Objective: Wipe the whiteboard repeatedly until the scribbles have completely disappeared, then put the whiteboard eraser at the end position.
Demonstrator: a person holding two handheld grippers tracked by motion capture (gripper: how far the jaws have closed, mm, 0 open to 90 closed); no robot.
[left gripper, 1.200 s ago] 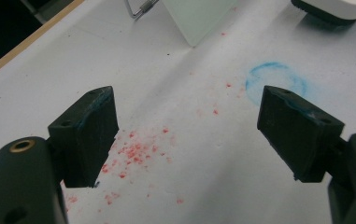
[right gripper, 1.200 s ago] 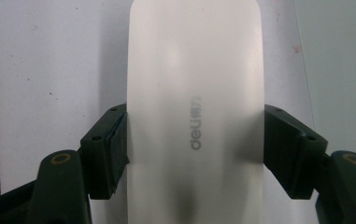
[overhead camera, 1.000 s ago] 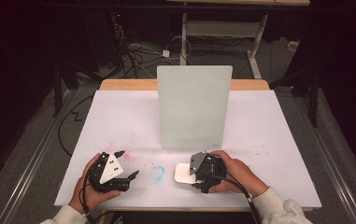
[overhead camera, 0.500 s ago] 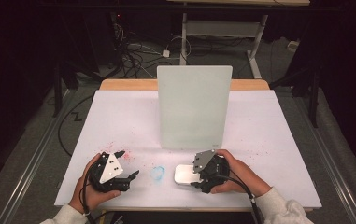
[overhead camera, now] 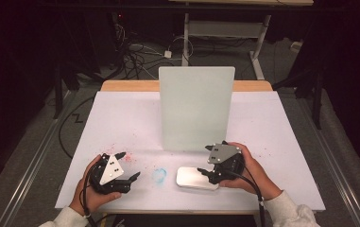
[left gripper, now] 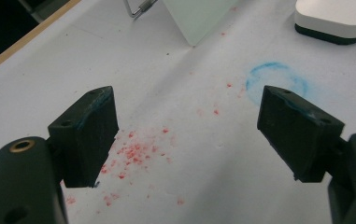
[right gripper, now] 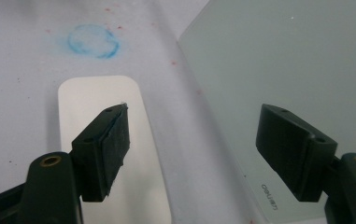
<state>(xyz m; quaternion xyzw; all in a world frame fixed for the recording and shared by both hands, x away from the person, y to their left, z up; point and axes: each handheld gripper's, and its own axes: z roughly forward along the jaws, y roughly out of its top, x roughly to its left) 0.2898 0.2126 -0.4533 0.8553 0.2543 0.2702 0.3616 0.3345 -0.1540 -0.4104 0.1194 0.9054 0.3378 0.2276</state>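
faintly, small mirrored lettering on glass panel [right gripper: 278,93]

table [overhead camera: 121,118]: white sheet over it, wood edge at far side | panel [overhead camera: 195,108]: pale green, upright, mid-table | mouse [overhead camera: 194,178]: white, flat, near front edge, before the panel | blue ring [overhead camera: 159,175]: smudge just left of mouse | red specks [left gripper: 133,151]: scattered front left

right tongs [overhead camera: 206,173] jaws just opened, lifted off the white slab [overhead camera: 194,178], nothing between
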